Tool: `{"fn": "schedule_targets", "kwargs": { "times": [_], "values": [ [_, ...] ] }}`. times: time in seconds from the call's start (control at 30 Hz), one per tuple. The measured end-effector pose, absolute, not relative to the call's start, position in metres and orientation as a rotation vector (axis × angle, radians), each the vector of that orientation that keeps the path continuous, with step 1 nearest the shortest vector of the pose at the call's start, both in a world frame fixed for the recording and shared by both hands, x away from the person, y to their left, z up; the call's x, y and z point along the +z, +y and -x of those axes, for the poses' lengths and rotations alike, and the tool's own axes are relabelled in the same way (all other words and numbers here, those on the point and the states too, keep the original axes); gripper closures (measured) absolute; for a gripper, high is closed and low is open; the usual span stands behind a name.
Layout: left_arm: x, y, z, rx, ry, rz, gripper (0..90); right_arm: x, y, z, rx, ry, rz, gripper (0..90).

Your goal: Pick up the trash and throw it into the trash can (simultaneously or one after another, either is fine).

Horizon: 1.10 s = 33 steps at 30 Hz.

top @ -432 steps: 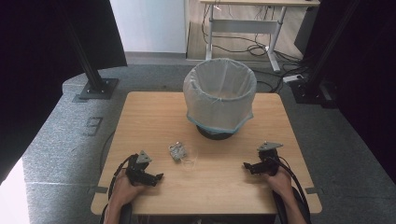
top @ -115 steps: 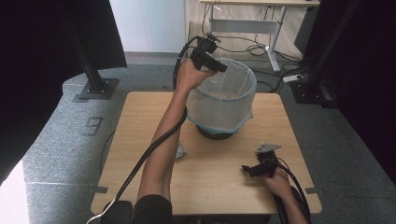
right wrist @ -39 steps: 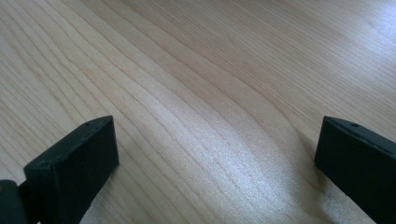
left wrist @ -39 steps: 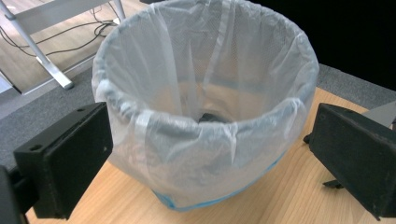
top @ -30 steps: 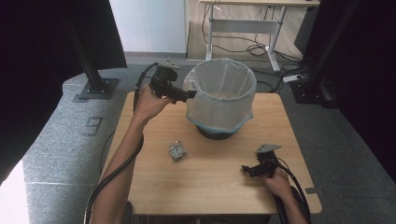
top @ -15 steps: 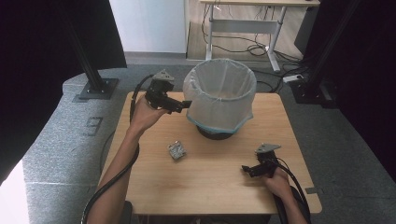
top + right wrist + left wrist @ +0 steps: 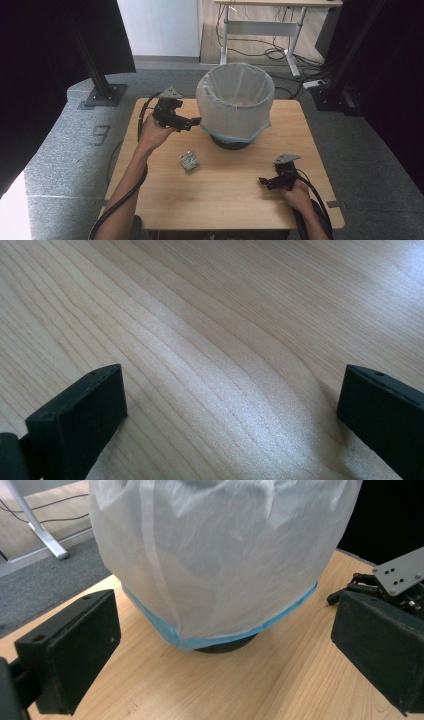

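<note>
Between the left gripper's (image 7: pixel 192 122) spread jaws, in the left gripper view, sits the bin (image 7: pixel 220 555) with its thin white liner; nothing is held. Jaw tips hang just beside the bin's left flank, above the table (image 7: pixel 235 200).

Crumpled wrapper (image 7: pixel 189 161): lies on the table, below and toward the person from the left jaw tips, apart from the bin base, well apart from the right gripper (image 7: pixel 265 181).

Handling judgement: wrapper looks like thin foil or film, very light, soft, crushes readily, not fragile. May spring or slide on the smooth wood when nudged. Best take: come down from above, straddle the crumpled bulk across its narrower width, close on the middle of the wad, not on a loose edge.

Pose, left: forearm stretched forward from the bottom of the high view, hand wrapped on the gripper body, jaws pointing sideways at the bin, cable (image 7: pixel 142 112) looping back along the arm.

Pose, right: hand low at the near right of the table, gripper resting near the surface, jaws wide apart in the right gripper view, bare wood between them.
</note>
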<state>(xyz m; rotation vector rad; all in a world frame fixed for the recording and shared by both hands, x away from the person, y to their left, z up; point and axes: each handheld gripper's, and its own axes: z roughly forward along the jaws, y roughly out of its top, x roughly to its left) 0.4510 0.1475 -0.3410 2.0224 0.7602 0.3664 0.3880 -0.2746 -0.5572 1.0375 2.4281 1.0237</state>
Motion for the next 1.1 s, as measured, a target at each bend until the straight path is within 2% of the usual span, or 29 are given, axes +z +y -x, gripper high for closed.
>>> {"fn": "schedule_targets", "kwargs": {
  "times": [1.1],
  "values": [
    [-0.429, 0.144, -0.433, 0.326, 0.79, -2.018, 0.0, -0.558, -0.274, -0.388, 1.028, 2.423, -1.038, 0.0]
  ]
}}
